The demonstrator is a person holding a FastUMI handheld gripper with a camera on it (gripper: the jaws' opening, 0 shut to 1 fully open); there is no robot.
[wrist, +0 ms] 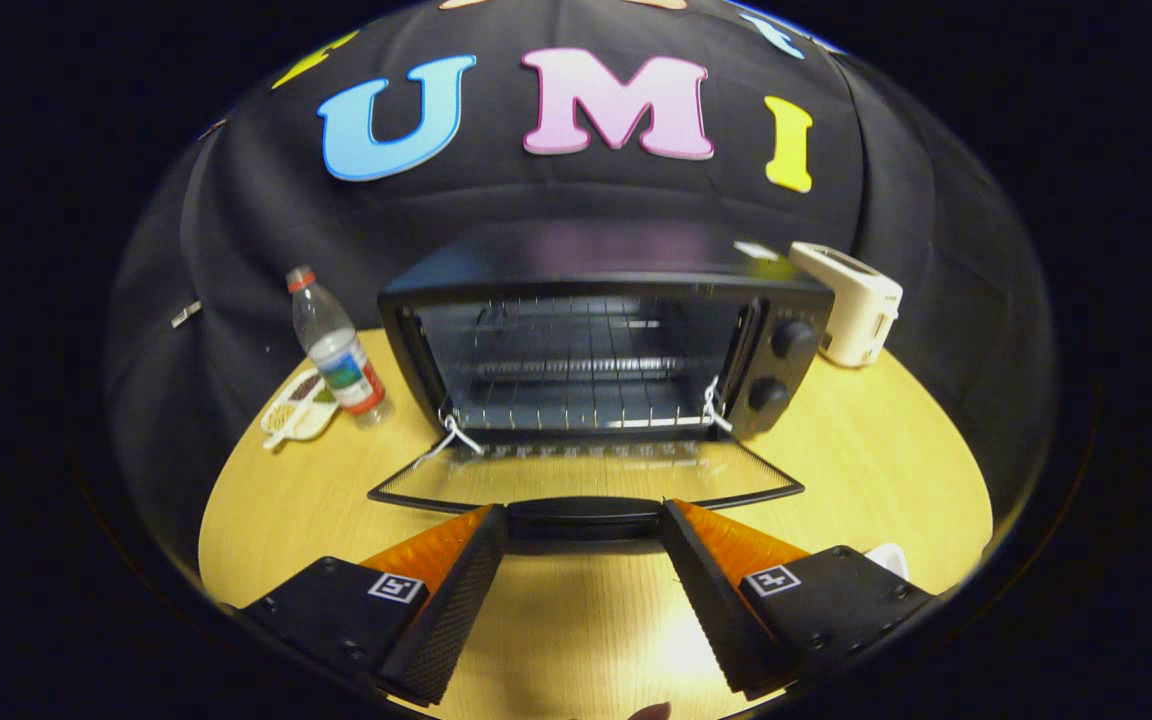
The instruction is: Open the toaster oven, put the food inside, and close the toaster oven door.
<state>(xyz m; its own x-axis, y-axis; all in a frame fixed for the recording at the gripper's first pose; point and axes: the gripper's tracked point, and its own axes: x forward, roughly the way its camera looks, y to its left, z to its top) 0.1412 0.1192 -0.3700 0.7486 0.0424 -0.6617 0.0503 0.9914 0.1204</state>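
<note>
- The oven (pixel 596 340) stands on the table (pixel 876 470), its door (pixel 586 480) folded down flat and the rack (pixel 576 385) bare.
- The gripper (pixel 584 525) has its jaws open, one on each end of the door handle (pixel 584 518); whether they touch it I cannot tell.
- A bottle (pixel 336 345) is left of the oven, a toaster (pixel 851 300) right.

You can read nothing here: the water bottle (pixel 337 346) label at ten o'clock is too blurred.
</note>
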